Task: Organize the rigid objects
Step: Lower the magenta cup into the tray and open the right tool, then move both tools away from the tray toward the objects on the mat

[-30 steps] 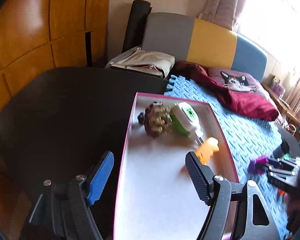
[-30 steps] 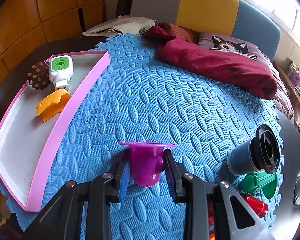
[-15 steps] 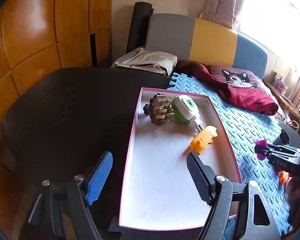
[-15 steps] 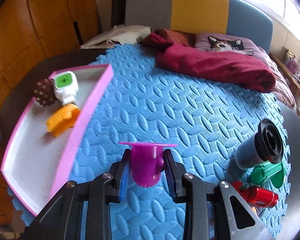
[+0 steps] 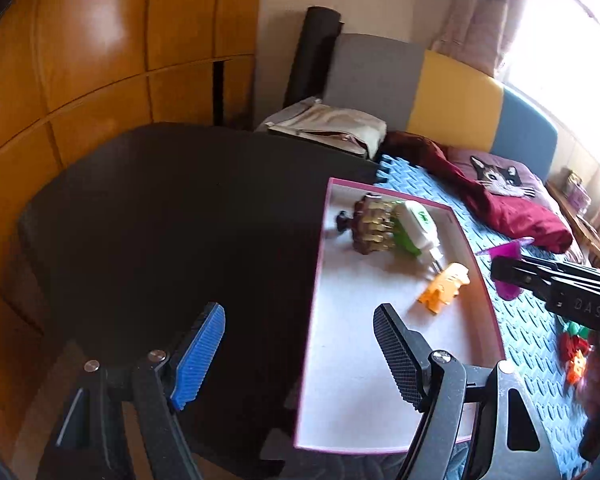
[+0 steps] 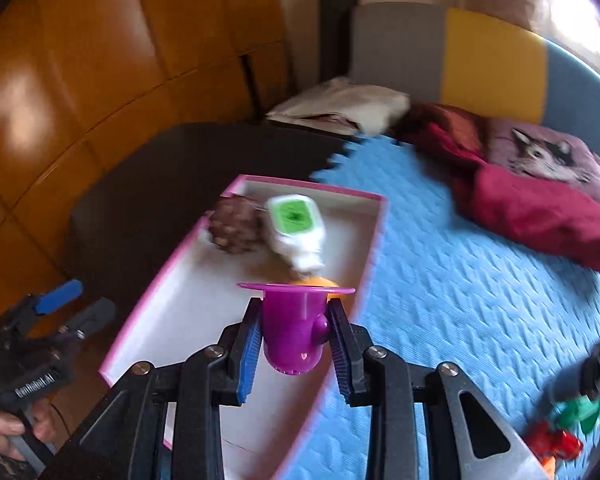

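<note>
My right gripper [image 6: 296, 344] is shut on a purple funnel-shaped cup [image 6: 294, 328] and holds it in the air over the right side of the pink-rimmed white tray [image 6: 160, 280]. The tray holds a brown spiky ball [image 6: 234, 224], a white and green plug-in device [image 6: 296, 228] and an orange piece [image 5: 444, 288], partly hidden behind the cup in the right wrist view. My left gripper [image 5: 300, 356] is open and empty, low at the tray's near left edge [image 5: 312, 320]. The right gripper with the cup [image 5: 508, 252] shows at the right of the left wrist view.
A blue foam mat [image 6: 460, 280] covers the table right of the tray. A dark cylinder [image 6: 596, 372], a green piece [image 6: 580, 412] and red pieces [image 6: 552, 440] lie at its right. A maroon cloth [image 6: 540, 208] lies at the back. Bare dark tabletop [image 5: 160, 220] lies left of the tray.
My right gripper has carried the purple cup left from over the mat to over the tray. My left gripper has drawn back and left along the tray's edge.
</note>
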`<state>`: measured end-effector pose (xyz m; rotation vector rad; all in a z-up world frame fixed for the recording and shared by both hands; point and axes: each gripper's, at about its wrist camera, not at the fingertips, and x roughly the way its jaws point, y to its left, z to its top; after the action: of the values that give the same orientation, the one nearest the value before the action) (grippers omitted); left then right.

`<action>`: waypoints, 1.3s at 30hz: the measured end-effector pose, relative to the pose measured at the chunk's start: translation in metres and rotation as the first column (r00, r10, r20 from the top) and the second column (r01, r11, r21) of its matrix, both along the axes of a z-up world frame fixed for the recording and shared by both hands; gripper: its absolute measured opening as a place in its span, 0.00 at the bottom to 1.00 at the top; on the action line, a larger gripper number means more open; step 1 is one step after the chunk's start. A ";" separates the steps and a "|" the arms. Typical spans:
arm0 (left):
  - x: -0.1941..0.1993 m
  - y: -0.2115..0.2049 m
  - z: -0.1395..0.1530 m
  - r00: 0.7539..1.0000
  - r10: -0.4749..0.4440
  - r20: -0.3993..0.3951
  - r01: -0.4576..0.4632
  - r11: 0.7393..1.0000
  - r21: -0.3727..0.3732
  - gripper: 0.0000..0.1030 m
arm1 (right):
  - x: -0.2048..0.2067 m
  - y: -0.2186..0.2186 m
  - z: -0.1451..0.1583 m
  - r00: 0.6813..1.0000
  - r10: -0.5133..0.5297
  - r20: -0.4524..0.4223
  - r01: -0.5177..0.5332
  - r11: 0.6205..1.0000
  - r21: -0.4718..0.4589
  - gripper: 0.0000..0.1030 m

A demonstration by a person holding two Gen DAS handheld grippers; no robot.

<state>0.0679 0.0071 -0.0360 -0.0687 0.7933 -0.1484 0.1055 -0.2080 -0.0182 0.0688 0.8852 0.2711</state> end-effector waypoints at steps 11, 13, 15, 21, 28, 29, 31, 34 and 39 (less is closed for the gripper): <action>0.002 0.019 -0.006 0.999 0.035 -0.018 -0.035 0.999 -0.017 0.75 | 0.048 0.058 -0.040 0.993 0.075 -0.087 -0.080 0.995 -0.053 0.30; 0.002 0.020 -0.007 0.999 0.035 -0.019 -0.036 0.999 -0.016 0.75 | 0.056 0.061 -0.047 0.992 0.074 -0.103 -0.080 0.995 -0.056 0.30; 0.002 0.021 -0.008 0.999 0.035 -0.025 -0.035 0.999 -0.015 0.75 | 0.062 0.060 -0.053 0.991 0.062 -0.117 -0.069 0.996 -0.058 0.31; 0.003 0.022 -0.011 0.999 0.038 -0.032 -0.039 0.999 -0.014 0.75 | 0.069 0.051 -0.064 0.988 0.036 -0.151 -0.039 0.999 -0.016 0.43; 0.001 0.019 -0.008 0.999 0.034 -0.024 -0.034 0.999 -0.017 0.75 | 0.046 0.040 -0.050 0.994 0.020 -0.104 -0.019 1.000 0.014 0.49; 0.000 0.018 -0.007 0.999 0.030 -0.022 -0.031 0.999 -0.015 0.75 | 0.043 0.039 -0.048 0.995 0.018 -0.097 -0.016 1.000 0.016 0.49; -0.002 0.015 -0.006 1.000 0.024 -0.016 -0.024 1.000 -0.011 0.75 | 0.035 0.038 -0.043 0.997 0.007 -0.078 -0.007 1.000 0.010 0.49; -0.004 0.013 -0.003 1.000 0.020 -0.008 -0.020 1.000 -0.012 0.76 | 0.026 0.036 -0.039 0.998 -0.008 -0.055 0.008 1.000 -0.002 0.50; -0.008 0.010 0.003 1.000 0.013 0.009 -0.013 1.000 -0.005 0.78 | 0.006 0.029 -0.029 0.999 -0.050 -0.006 0.049 0.998 -0.027 0.51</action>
<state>0.0600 0.0174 -0.0331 -0.0774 0.7829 -0.1382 0.1118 -0.1792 -0.0476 0.0664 0.8928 0.2128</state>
